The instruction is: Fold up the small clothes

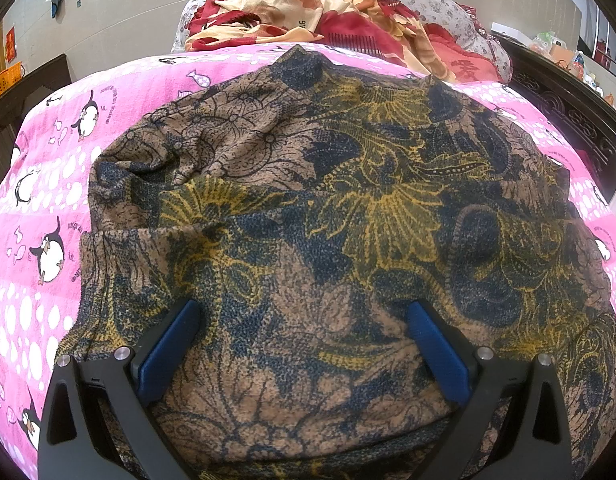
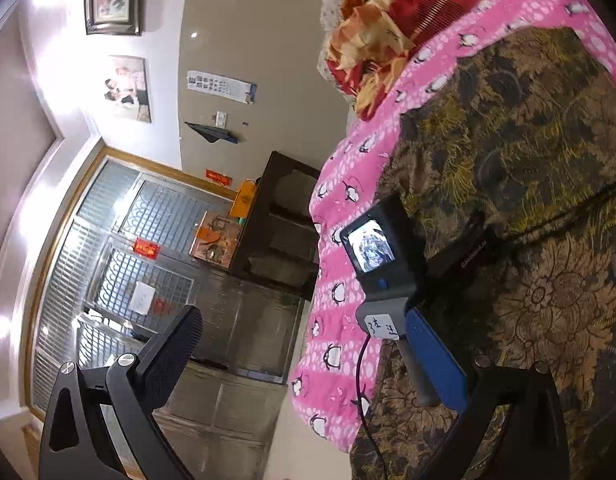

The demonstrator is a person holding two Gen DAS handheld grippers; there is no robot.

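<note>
We see the floral garment [image 1: 327, 200] spread flat on the pink penguin blanket [image 1: 40, 200] of the bed, bunched bedding [image 1: 308, 12] at 12 o'clock. The left gripper [image 1: 304, 320] hovers over its near hem, jaws wide apart and empty. The right gripper [image 2: 304, 328], tilted sideways, likewise holds nothing, jaws spread, with the left device [image 2: 383, 252] at its 1 o'clock.

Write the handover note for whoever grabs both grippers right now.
Left gripper: open, empty, low over the near part of the garment.
Right gripper: open, empty, rolled sideways at the garment's edge, with the left unit in its view.
Garment: lies on the pink sheet, with one fold across its left side; a quilt is heaped behind.
Done: garment laid out, perhaps one fold.
Left: grip it, finish folding.
</note>
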